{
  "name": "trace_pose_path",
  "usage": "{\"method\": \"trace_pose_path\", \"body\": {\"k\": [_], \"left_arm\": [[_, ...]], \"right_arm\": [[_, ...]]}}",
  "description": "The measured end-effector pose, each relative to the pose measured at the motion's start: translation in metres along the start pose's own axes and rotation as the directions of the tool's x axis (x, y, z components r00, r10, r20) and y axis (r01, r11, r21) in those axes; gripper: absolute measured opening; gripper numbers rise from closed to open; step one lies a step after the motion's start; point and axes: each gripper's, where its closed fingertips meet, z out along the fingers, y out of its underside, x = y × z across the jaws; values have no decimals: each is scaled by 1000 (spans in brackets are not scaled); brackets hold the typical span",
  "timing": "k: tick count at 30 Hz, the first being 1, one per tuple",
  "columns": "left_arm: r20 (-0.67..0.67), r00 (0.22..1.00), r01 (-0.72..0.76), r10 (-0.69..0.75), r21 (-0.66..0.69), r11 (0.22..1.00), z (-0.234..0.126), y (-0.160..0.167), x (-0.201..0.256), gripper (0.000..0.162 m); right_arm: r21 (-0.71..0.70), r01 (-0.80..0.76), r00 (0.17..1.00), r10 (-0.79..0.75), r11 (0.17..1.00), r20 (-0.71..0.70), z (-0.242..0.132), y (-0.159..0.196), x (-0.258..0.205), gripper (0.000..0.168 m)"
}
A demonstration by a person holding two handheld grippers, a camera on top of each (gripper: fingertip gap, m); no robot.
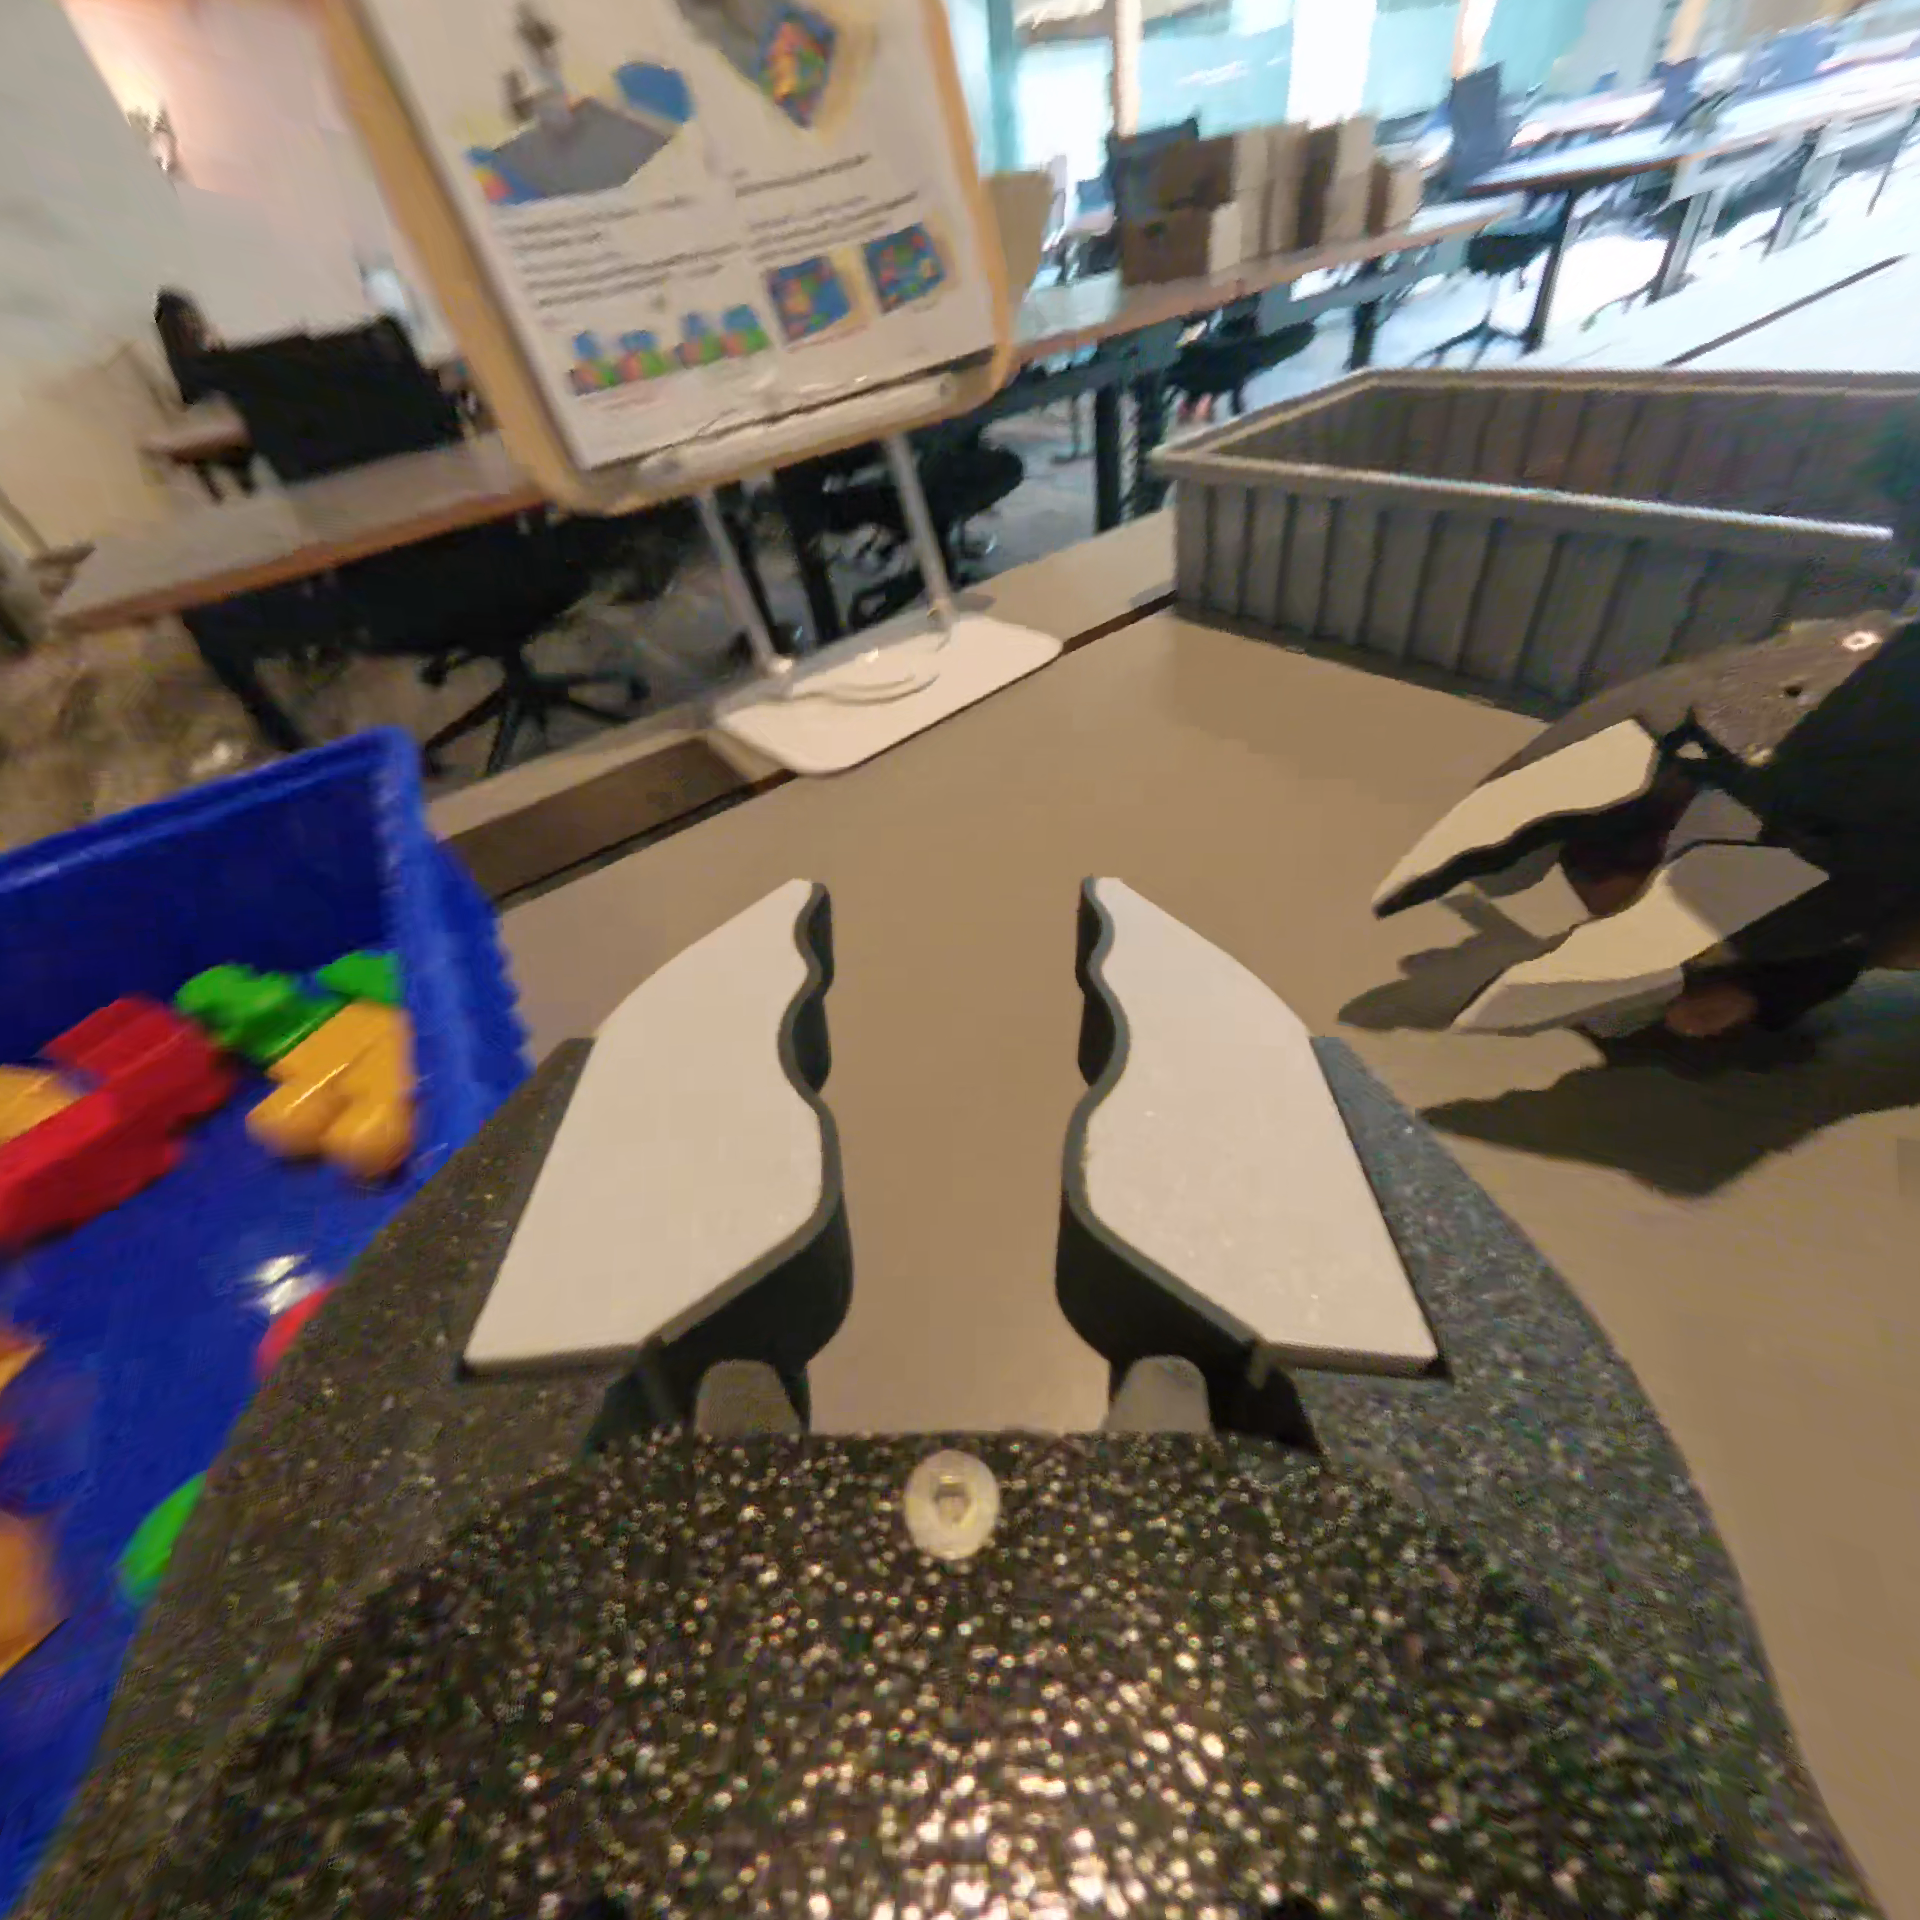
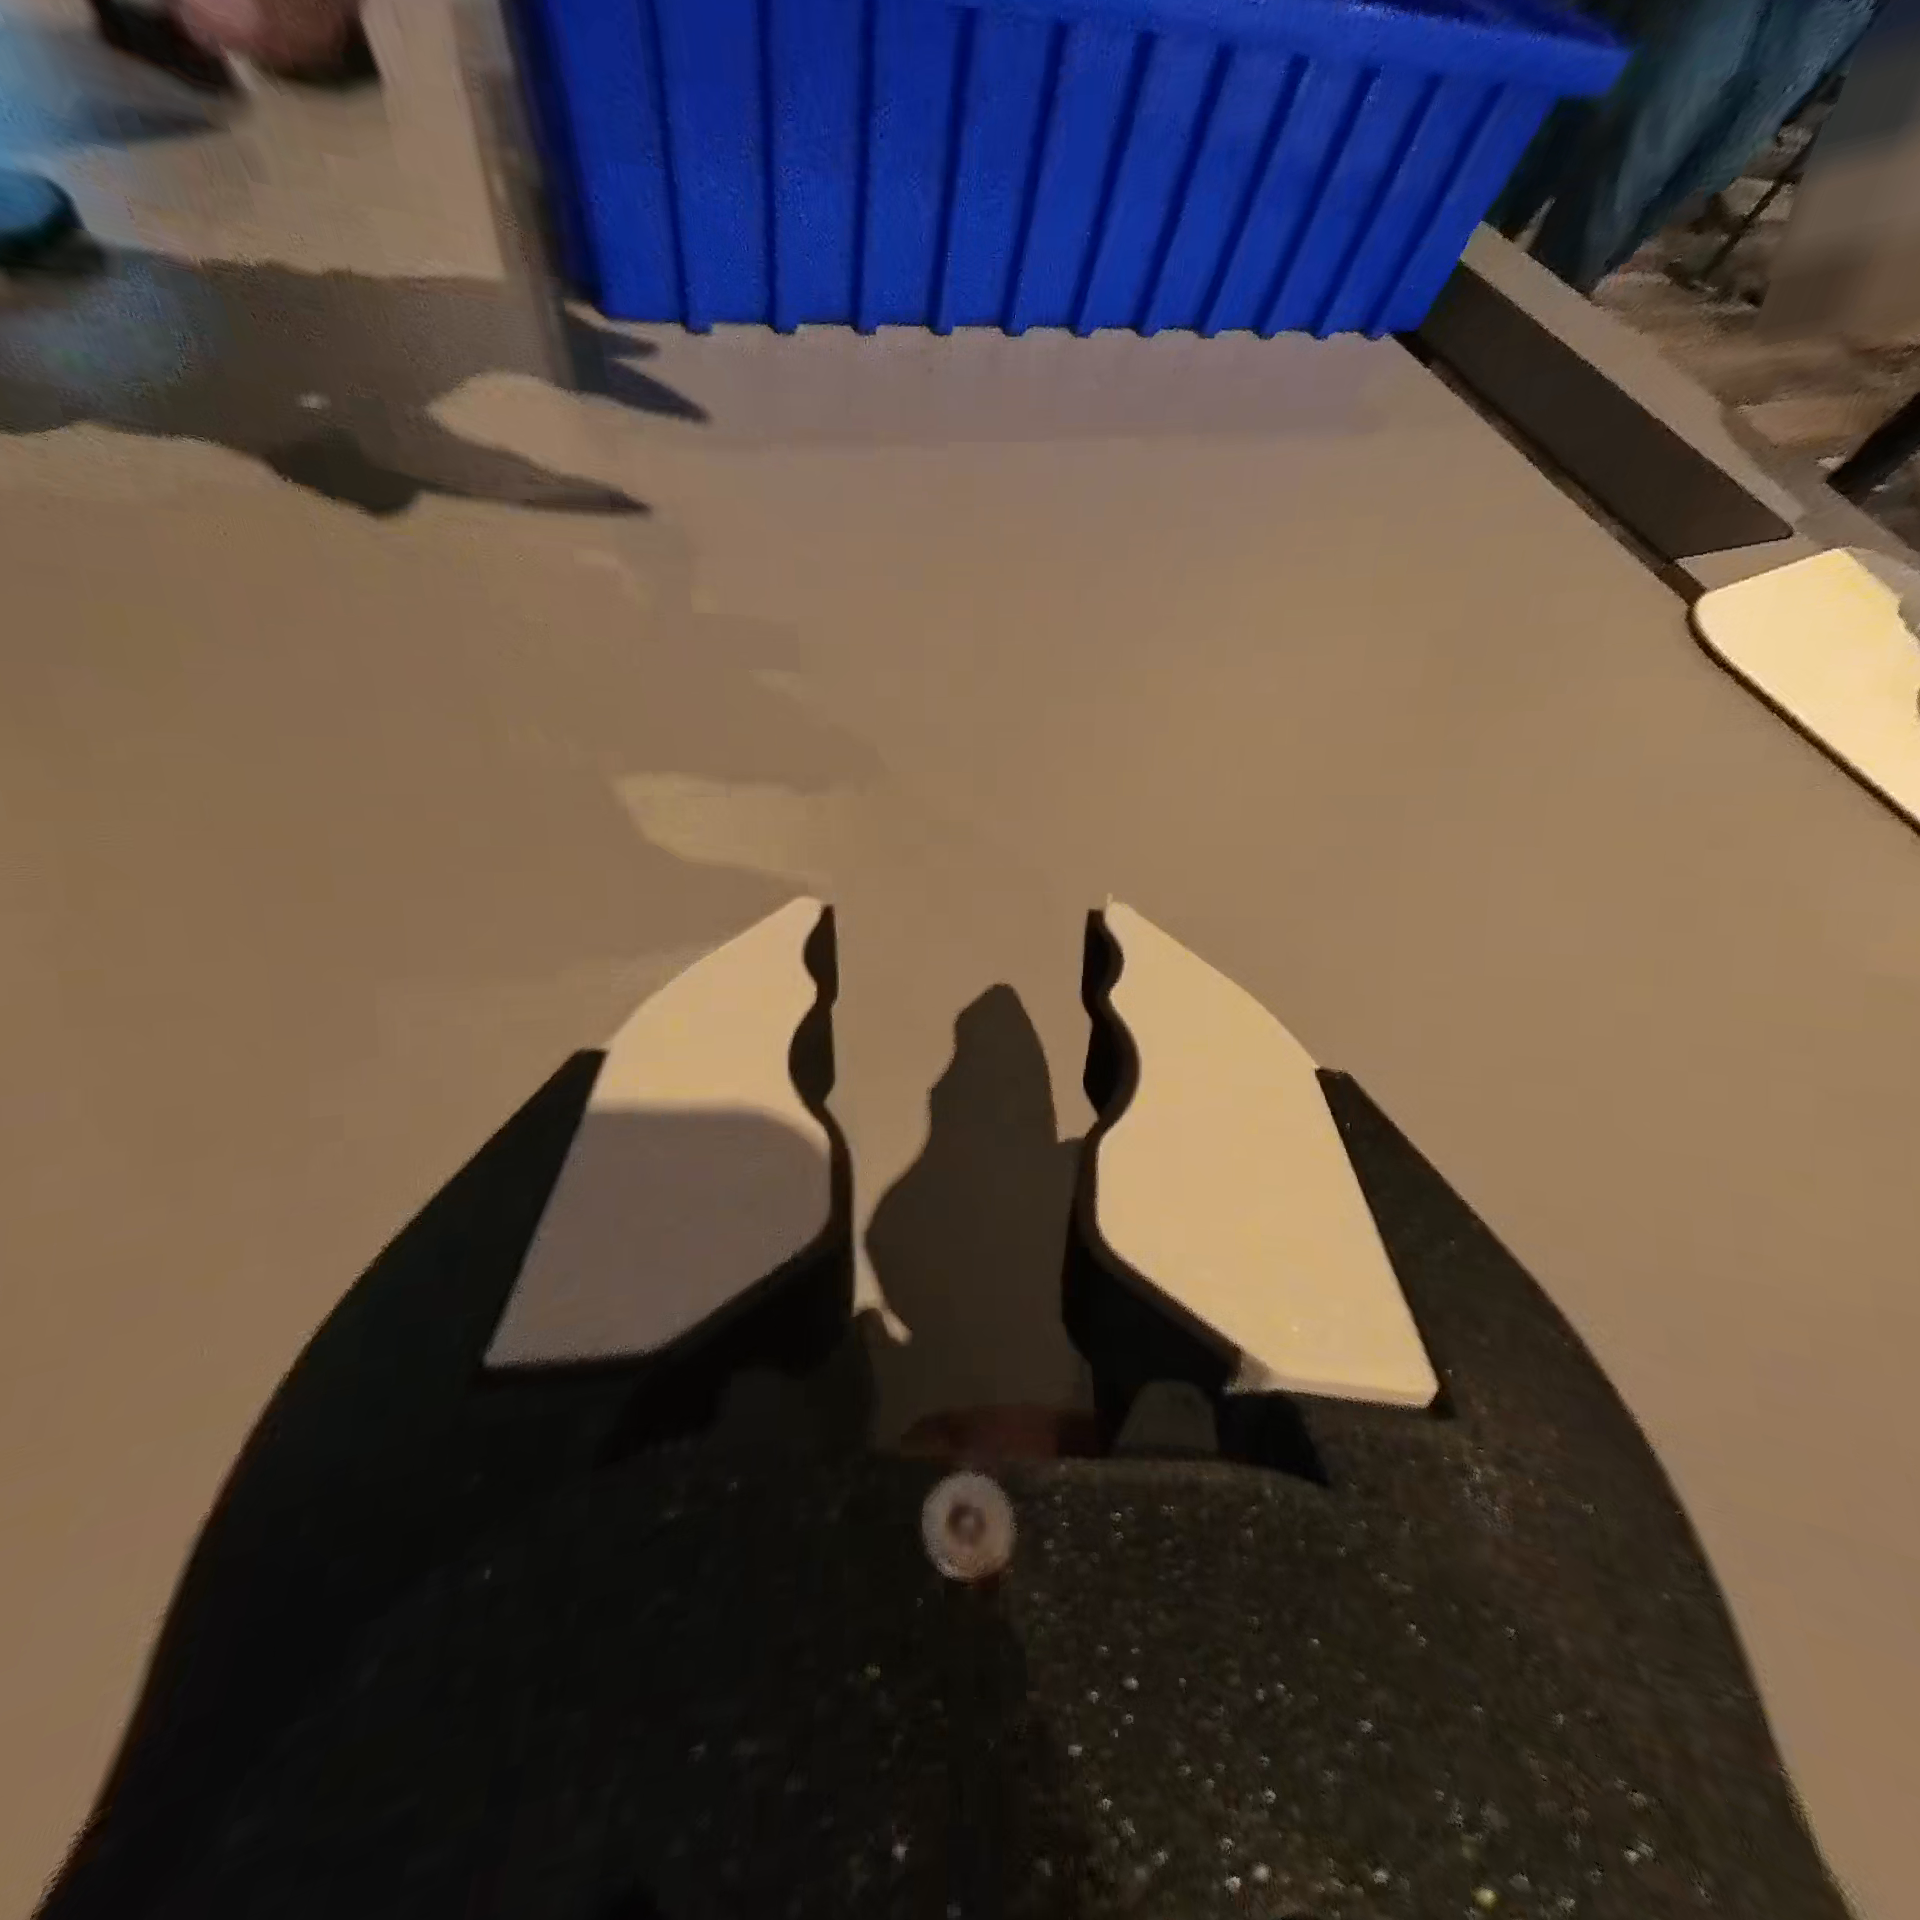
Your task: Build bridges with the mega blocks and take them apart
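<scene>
Over the bare grey table (image 1: 1039,779), both hand-held grippers (image 1: 951,894) (image 2: 961,914) apart, empty, blue bin (image 1: 260,831) of blocks (image 1: 332,1070) left, grey bin (image 1: 1507,561) beyond

The left gripper (image 1: 951,899) has a black speckled body with a rough, glittering grain, and its fingers (image 1: 675,1164) carry flat, matt pale-grey pads. The right gripper (image 2: 958,920) shows the same grainy black shell and matt pale faces. The desk (image 1: 1195,831) is a smooth, matt grey-brown surface. At its left edge the blue bin (image 1: 249,831) looks like ribbed plastic, and the blocks (image 1: 332,1081) inside are glossy plastic. At the far right corner the grey bin (image 1: 1455,561) is ribbed and dull. The instruction sheets (image 1: 717,208) look like paper on a wood-toned board.
</scene>
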Motion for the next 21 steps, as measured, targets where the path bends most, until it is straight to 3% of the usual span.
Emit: {"method": "trace_pose_path", "body": {"k": [3, 6, 12, 15, 21], "left_arm": [[94, 995, -12, 22, -111, 994, -43, -13, -58, 43], [157, 984, -46, 90, -262, 964, -53, -13, -124, 43], [-59, 996, 23, -70, -582, 813, 32, 60, -191, 38], [-26, 959, 194, -281, -661, 725, 79, 96, -214, 34], [-11, 979, 124, -205, -766, 630, 121, 138, -257, 37]], "right_arm": [[-8, -47, 998, 48, 999, 39, 1, 1, 0, 46], [-45, -50, 996, 53, 998, 72, 4, 5, -3, 46], [-58, 30, 997, -26, 998, 73, 5, 7, -11, 44], [-52, 68, 996, -64, 996, 67, 4, 7, -14, 43], [-40, 79, 993, -75, 996, 97, 3, 6, -18, 40]]}}
